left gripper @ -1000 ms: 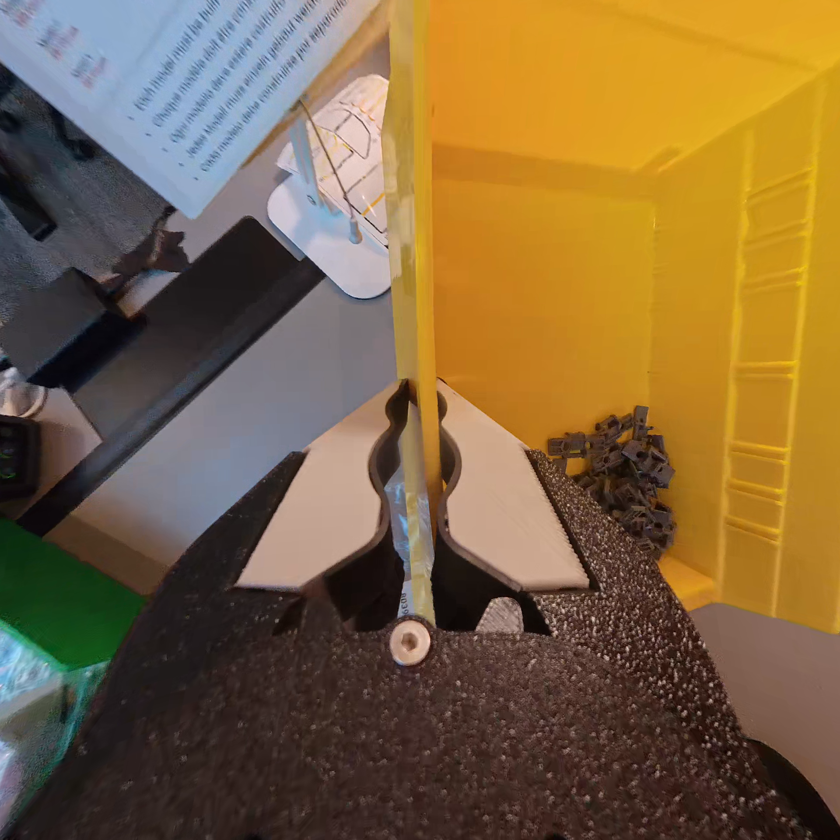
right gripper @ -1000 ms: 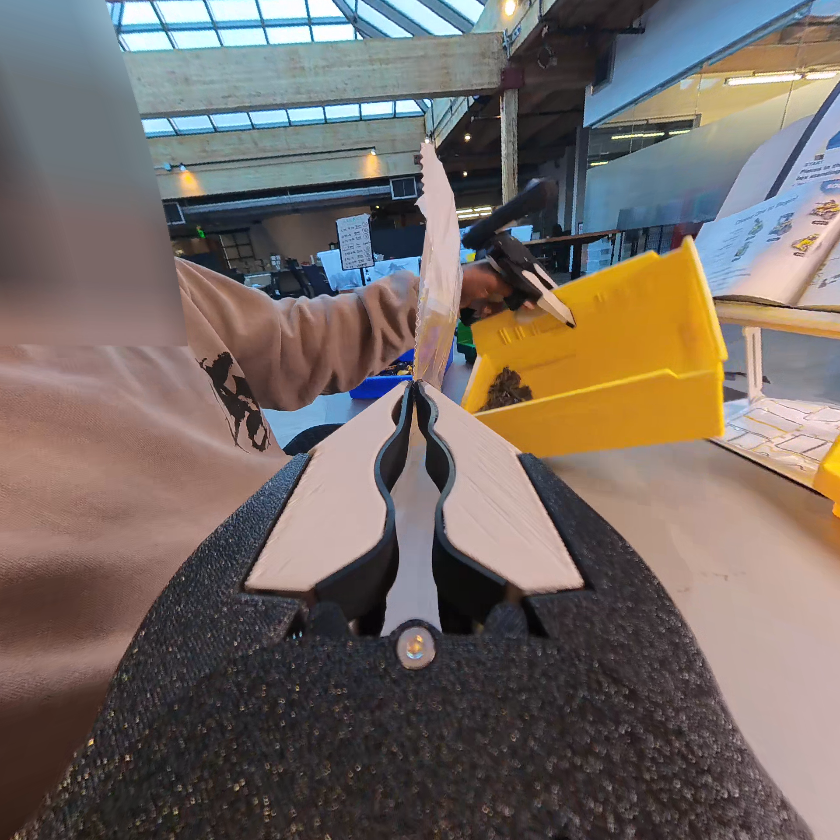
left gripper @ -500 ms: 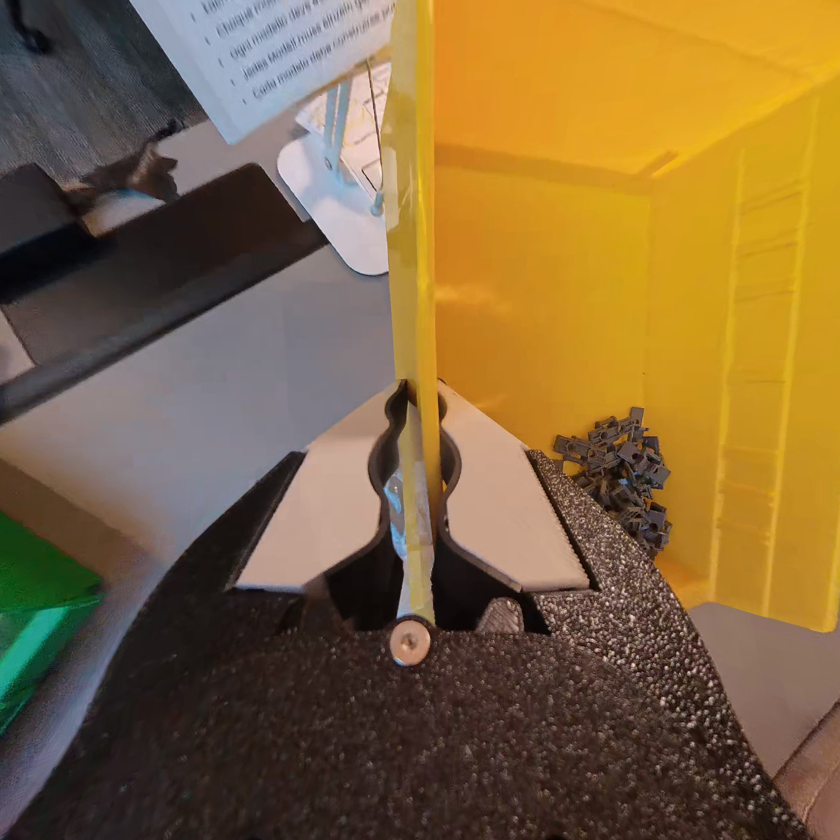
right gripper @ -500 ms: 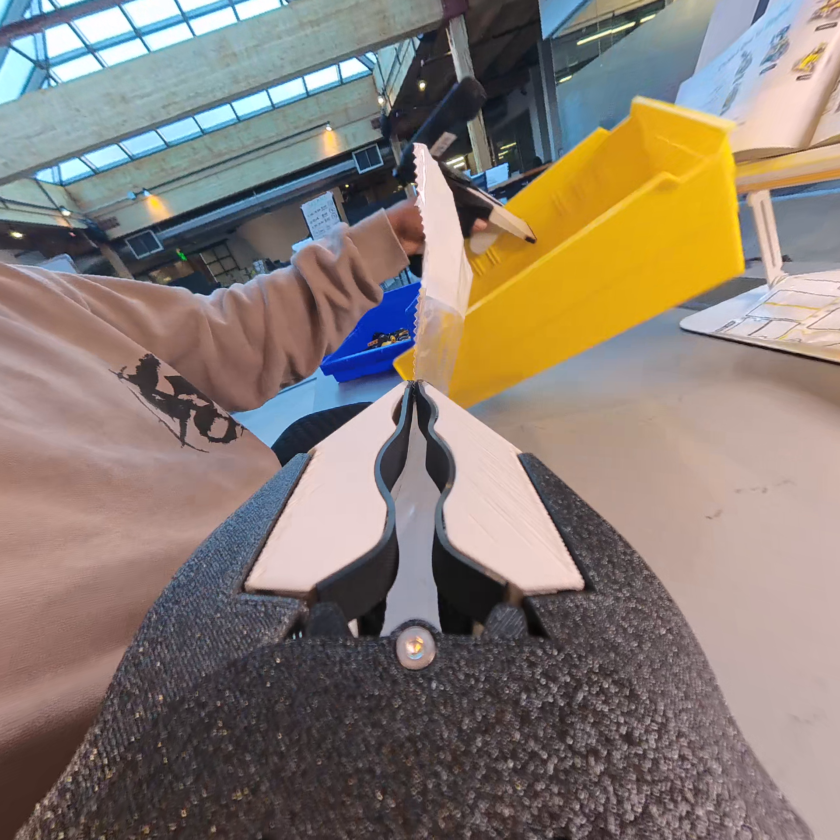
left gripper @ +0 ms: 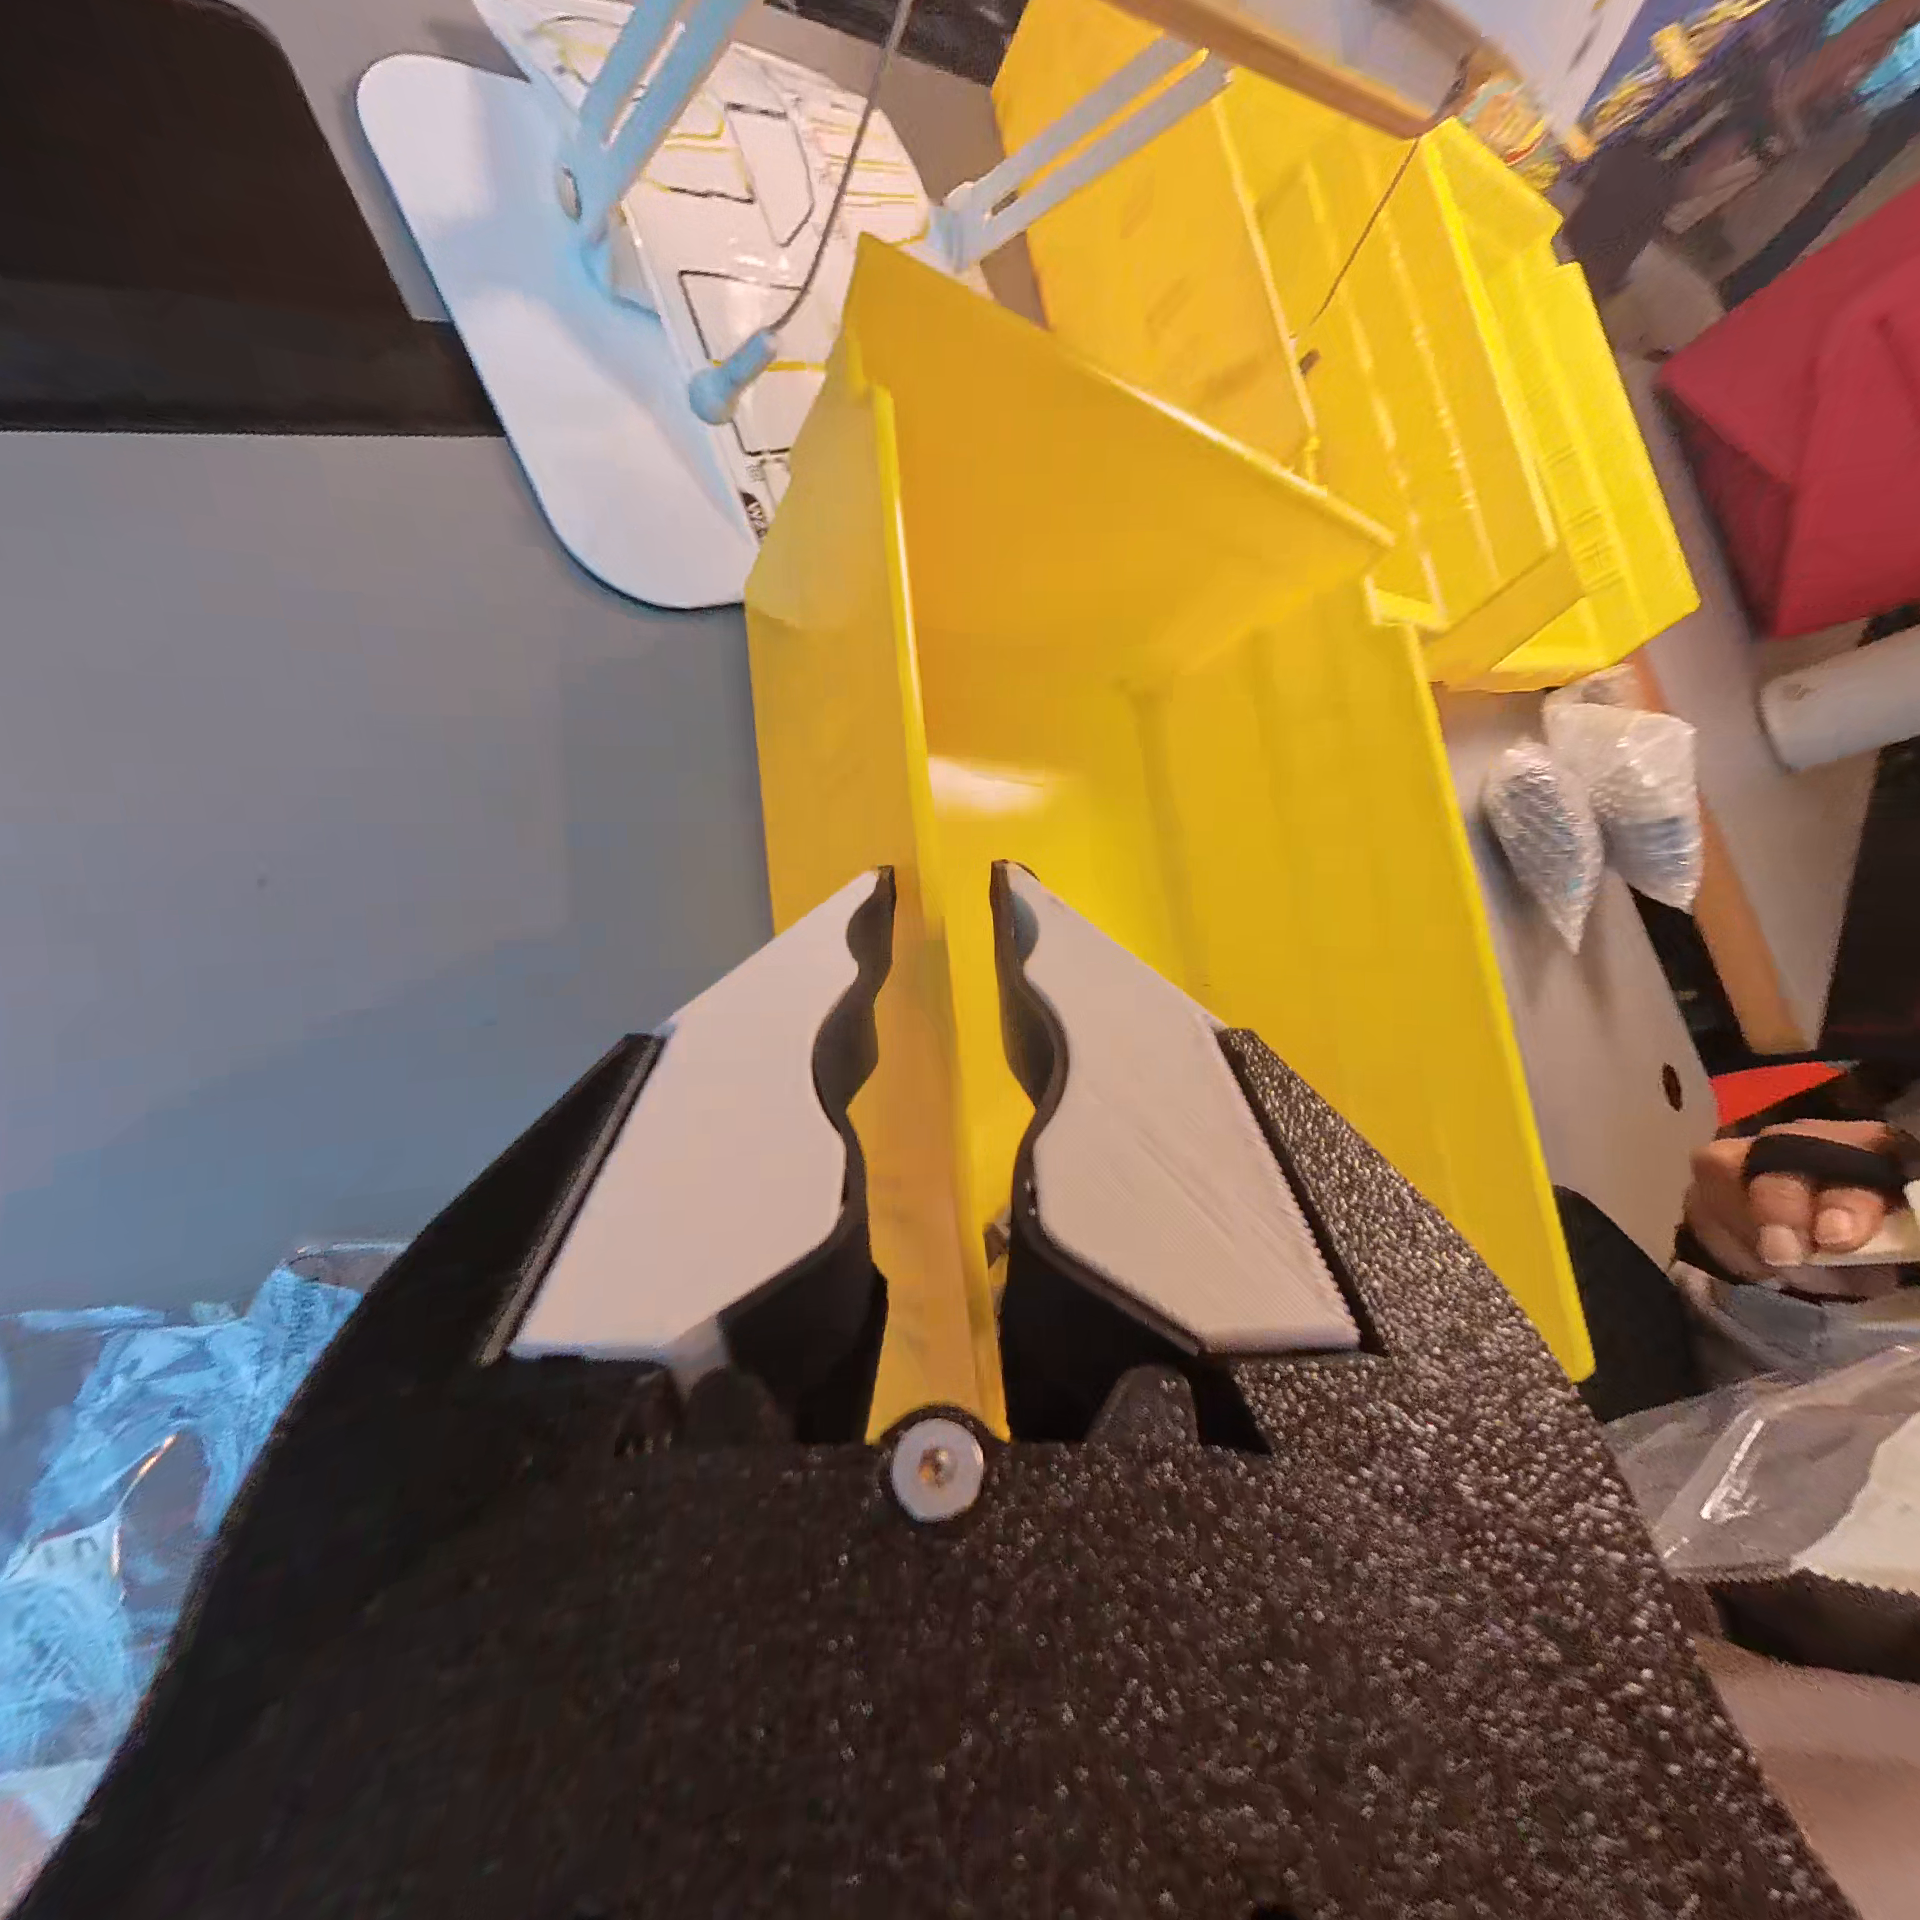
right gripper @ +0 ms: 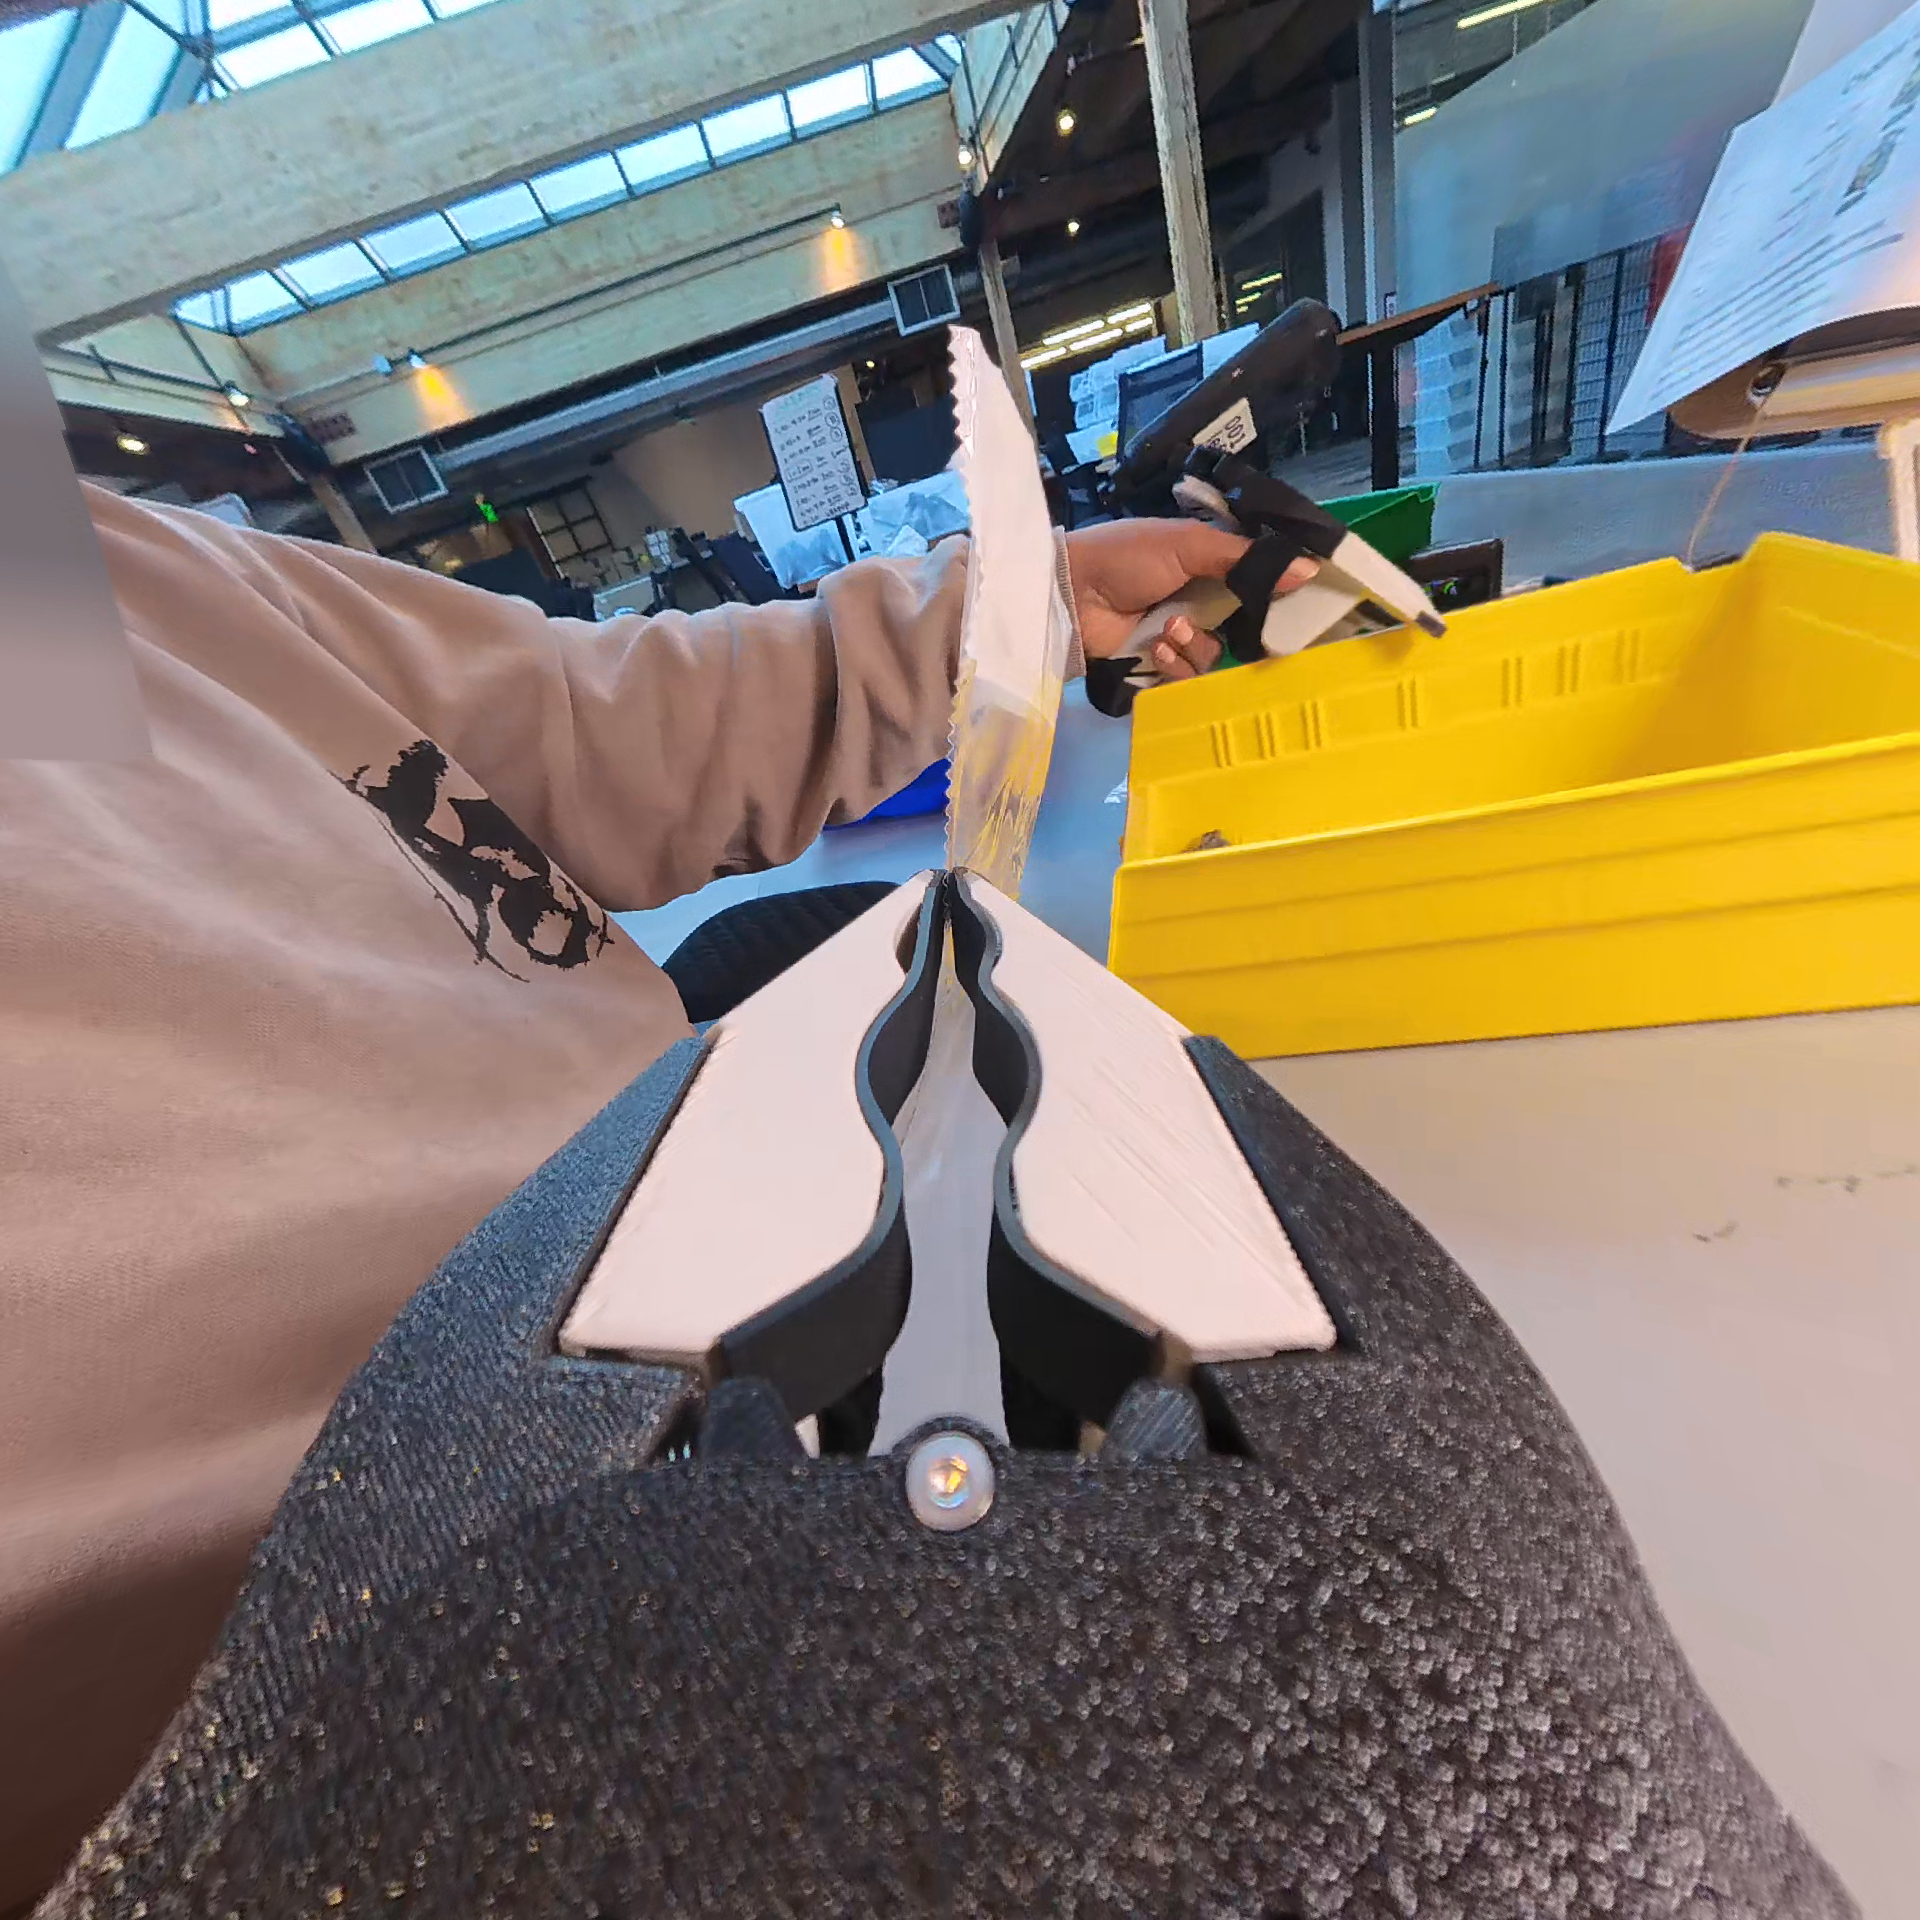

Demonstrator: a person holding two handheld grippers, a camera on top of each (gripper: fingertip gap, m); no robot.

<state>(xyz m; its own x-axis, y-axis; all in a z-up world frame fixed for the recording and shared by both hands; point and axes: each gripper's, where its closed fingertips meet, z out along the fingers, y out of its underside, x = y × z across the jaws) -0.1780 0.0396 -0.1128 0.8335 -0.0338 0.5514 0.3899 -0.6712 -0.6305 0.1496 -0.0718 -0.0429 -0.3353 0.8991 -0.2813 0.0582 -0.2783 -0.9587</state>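
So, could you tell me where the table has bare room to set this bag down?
The grey table is bare left of the yellow bin, up to the white stand base, and in front of the bin in the right wrist view. Crowded right of it: stacked yellow bins, small bags.

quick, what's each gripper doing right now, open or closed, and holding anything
Left gripper: open, straddling the yellow bin wall without clamping it.
Right gripper: closed on a clear plastic bag.
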